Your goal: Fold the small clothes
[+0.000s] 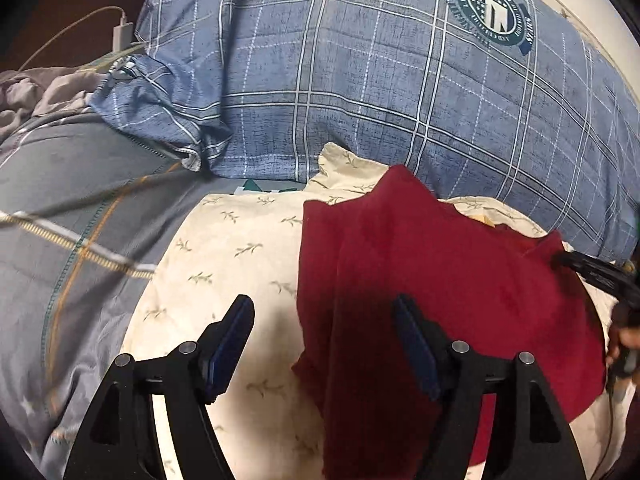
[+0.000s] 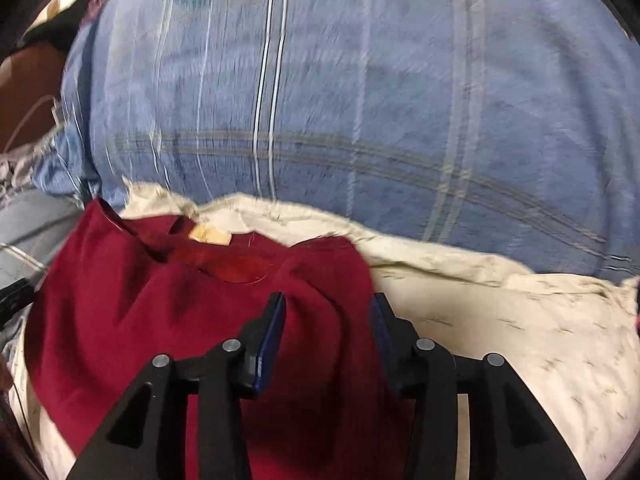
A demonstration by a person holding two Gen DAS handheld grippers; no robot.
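A dark red garment [image 1: 440,280] lies spread on a cream leaf-print cloth [image 1: 240,248]. In the right wrist view its neckline with a tan label [image 2: 208,236] faces the far side. My left gripper [image 1: 324,320] stands open over the garment's left edge, one finger above the cream cloth and the other above the red fabric. My right gripper [image 2: 328,312] is open too, and a raised fold of the red garment [image 2: 200,320] sits between its fingers, with the pads apart from it. From the left wrist view, the right gripper [image 1: 596,276] shows at the garment's far right corner.
A large blue plaid pillow [image 1: 360,80] with a round emblem fills the far side, just behind the cream cloth. A grey quilt [image 1: 60,200] lies on the left. A white charger and cable [image 1: 120,32] rest at the far left. A hand [image 1: 624,344] shows at the right edge.
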